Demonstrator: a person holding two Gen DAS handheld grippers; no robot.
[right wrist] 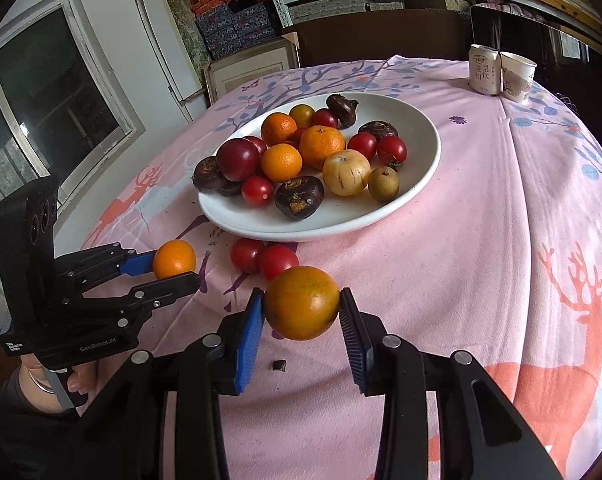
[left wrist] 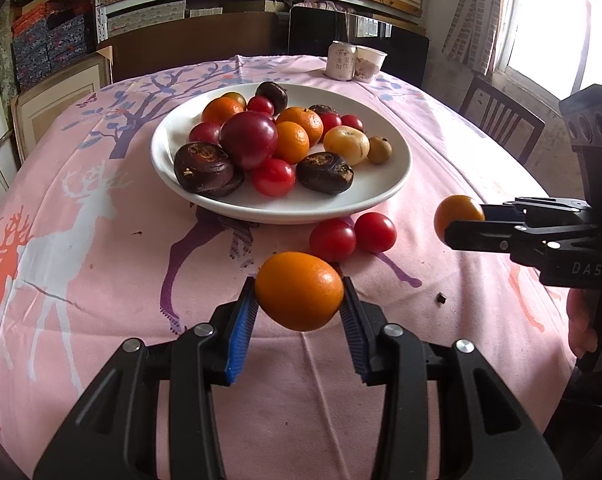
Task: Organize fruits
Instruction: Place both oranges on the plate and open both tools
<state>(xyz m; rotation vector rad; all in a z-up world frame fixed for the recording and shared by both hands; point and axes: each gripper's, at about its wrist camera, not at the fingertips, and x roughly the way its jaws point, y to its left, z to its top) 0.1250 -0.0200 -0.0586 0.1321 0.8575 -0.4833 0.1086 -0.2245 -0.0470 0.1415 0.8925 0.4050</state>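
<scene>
My left gripper point(left wrist: 299, 294) is shut on a bright orange mandarin point(left wrist: 299, 291), held above the pink tablecloth; the right wrist view shows this gripper point(right wrist: 173, 267) and its mandarin point(right wrist: 174, 259) at left. My right gripper point(right wrist: 301, 305) is shut on a greenish-orange mandarin point(right wrist: 301, 302); from the left wrist camera that gripper point(left wrist: 457, 220) and fruit point(left wrist: 457, 213) appear at right. The white plate point(left wrist: 205, 200) point(right wrist: 425, 136) holds mandarins, cherry tomatoes, a dark red plum, dark water chestnuts and a yellow pear. Two cherry tomatoes point(left wrist: 352, 236) point(right wrist: 263, 259) lie on the cloth just in front of the plate.
A drink can point(right wrist: 483, 68) and a paper cup point(right wrist: 517, 76) stand at the table's far edge. A small dark crumb point(right wrist: 279, 365) lies on the cloth near my right gripper. A chair point(left wrist: 501, 120) stands beyond the table on the right, shelves behind.
</scene>
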